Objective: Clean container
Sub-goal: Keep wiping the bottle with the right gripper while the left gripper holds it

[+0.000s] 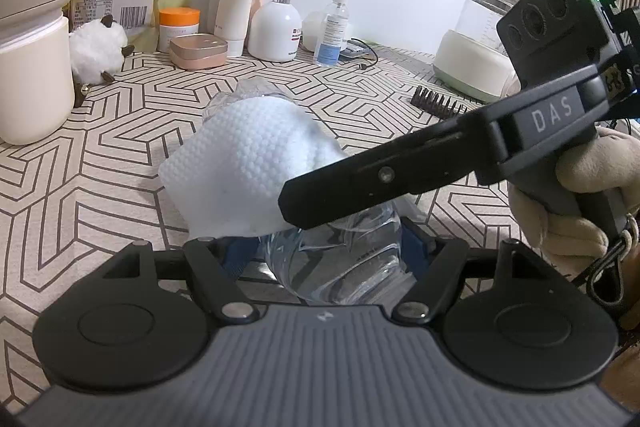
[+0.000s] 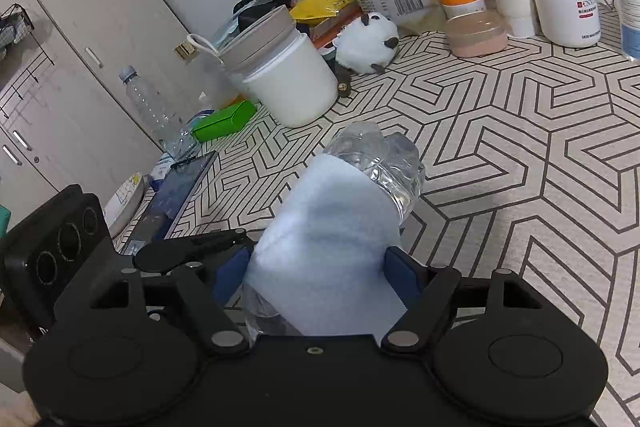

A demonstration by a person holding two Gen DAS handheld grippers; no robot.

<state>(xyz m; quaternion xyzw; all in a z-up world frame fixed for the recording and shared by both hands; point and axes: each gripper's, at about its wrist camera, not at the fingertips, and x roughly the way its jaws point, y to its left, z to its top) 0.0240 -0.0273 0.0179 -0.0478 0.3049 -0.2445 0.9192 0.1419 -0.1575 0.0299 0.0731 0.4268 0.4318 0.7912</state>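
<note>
Left gripper (image 1: 328,251) jaws clamped on crumpled clear plastic bottle (image 1: 340,267); right gripper (image 2: 316,267) jaws clamped on white textured cloth (image 2: 324,247) around it. Risk: thin bottle buckling, slipping out.

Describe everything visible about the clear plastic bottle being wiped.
The clear plastic bottle is transparent, ribbed and crumpled-looking, apparently empty. It lies roughly level above the patterned tablecloth, not resting on it. The left tool is shut on one end. A white textured cloth drapes around its middle, and the right tool is shut on that cloth, pressing it to the bottle. One bare end sticks out beyond the cloth.
</note>
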